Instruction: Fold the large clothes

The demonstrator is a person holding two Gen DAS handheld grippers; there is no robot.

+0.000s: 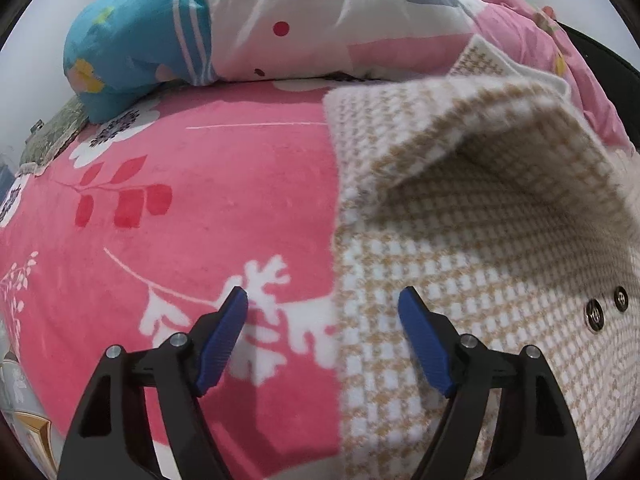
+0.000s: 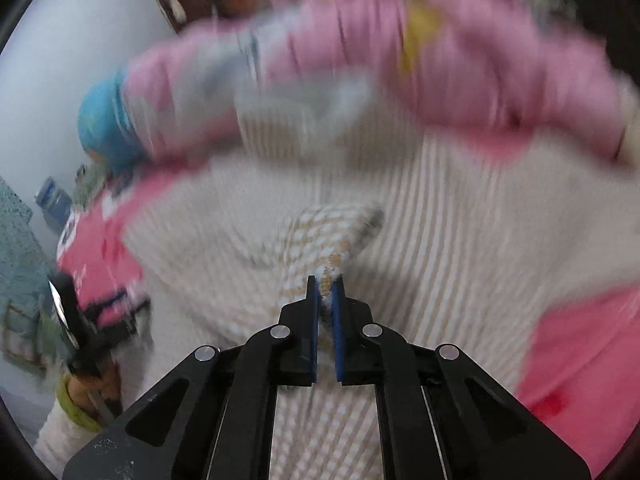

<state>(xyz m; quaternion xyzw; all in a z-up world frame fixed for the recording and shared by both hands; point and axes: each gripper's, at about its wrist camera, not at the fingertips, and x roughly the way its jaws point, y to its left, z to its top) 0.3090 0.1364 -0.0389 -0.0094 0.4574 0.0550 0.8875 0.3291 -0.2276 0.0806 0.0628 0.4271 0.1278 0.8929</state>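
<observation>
- The big checked coat (image 1: 460,216) lies on a bed with a pink flower blanket (image 1: 200,200). It is tan and white, and it takes up the right side of the left camera's view.
- A rolled-up quilt (image 1: 280,24) in pink, white and blue sits at the far end of the bed, behind the coat.
- The right gripper (image 2: 326,284) has its two blue fingers pressed nearly together. A little bunch of the coat's cloth is pinched between them.
- In the left camera, one part of the coat is lifted up and curls over the flat part like a small tent. So I think the fold is being made right now.
- The left gripper (image 1: 323,300) has its fingers spread wide. It holds nothing. It floats over the coat's left edge, where coat meets blanket.
- Two shiny snaps (image 1: 606,308) show on the flat part, near the right.
- The right camera's picture is very blurry, so small details there are hard to tell.
- Next, I think the right gripper should carry its pinch across and lay it down flat. The left gripper could press or grab the near edge so the coat does not slide.
</observation>
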